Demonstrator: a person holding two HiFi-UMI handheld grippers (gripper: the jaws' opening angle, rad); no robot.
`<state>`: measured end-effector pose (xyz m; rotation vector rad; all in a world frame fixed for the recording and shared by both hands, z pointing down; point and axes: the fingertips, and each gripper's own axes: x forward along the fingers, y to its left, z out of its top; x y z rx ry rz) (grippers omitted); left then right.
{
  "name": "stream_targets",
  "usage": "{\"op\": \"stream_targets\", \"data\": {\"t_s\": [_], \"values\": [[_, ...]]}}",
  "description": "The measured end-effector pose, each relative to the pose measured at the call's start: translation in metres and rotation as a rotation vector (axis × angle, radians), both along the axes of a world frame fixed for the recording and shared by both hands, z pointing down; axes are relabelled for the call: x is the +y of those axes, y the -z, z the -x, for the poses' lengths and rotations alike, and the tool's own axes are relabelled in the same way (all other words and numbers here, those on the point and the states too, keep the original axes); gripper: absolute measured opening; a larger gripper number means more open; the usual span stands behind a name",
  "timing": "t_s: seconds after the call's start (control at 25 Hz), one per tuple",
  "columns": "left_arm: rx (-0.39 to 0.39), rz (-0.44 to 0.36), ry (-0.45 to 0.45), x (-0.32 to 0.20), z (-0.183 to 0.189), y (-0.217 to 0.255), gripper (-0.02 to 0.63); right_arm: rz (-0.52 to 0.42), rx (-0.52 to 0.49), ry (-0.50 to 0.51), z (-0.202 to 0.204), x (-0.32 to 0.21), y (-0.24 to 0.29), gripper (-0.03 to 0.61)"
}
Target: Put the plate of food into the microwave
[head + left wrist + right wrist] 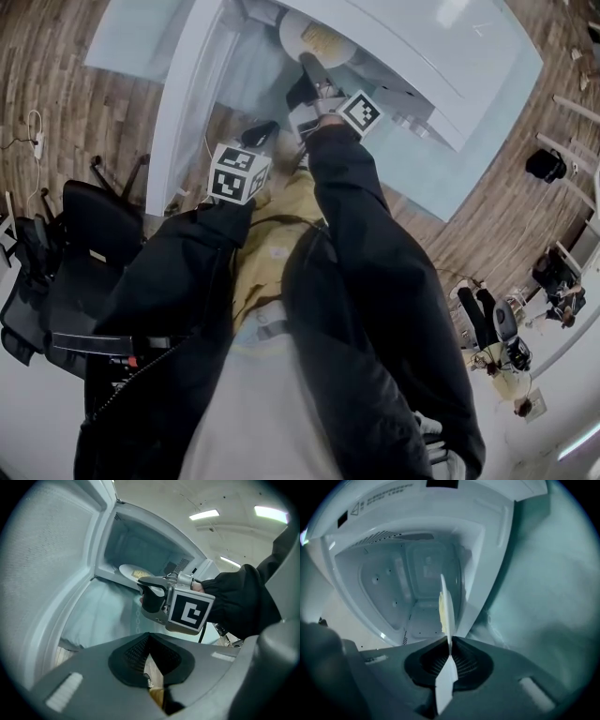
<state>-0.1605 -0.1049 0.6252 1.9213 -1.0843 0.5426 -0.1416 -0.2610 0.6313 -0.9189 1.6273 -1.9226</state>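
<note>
In the head view, the right tool (314,75) held the plate of food (317,39) at the mouth of the microwave (412,42), with the left tool (262,137) hanging back. The left gripper view showed the left tool's jaws together on nothing. In the right gripper view, the right tool pinched the plate's near rim; the plate looked thin, stiff and probably slippery, so the rim grip seemed best kept level.

Black office chair (89,234), wood-plank floor (56,66), ceiling strip lights (205,514), people (497,337) at right
</note>
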Motion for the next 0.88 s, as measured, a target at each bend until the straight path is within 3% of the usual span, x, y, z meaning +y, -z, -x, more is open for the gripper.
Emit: {"op": "stream_targets", "data": {"t_s": [0.24,0.48,0.56,0.6,0.8,0.88], "values": [[-0.001,0.003,0.014,0.003,0.008,-0.001,-0.002,0.017,-0.040,-0.057,-0.002,-0.017,0.001,0.018],[-0.006,0.002,0.012,0.007,0.007,0.000,-0.002,-0.027,0.004,-0.034,-0.003,-0.021,0.003,0.033],[-0.010,0.000,0.014,0.009,0.007,0.002,-0.002,-0.049,0.011,-0.010,-0.002,-0.017,0.006,0.108],[-0.011,-0.002,0.015,0.008,0.007,0.003,-0.002,-0.062,0.018,0.008,-0.001,-0.013,0.009,0.112],[-0.019,-0.038,0.023,-0.002,0.003,0.015,-0.002,-0.147,0.096,0.139,0.004,0.017,0.026,0.105],[-0.021,-0.060,0.028,-0.008,0.000,0.023,-0.002,-0.178,0.149,0.193,0.005,0.035,0.035,0.071]]}}
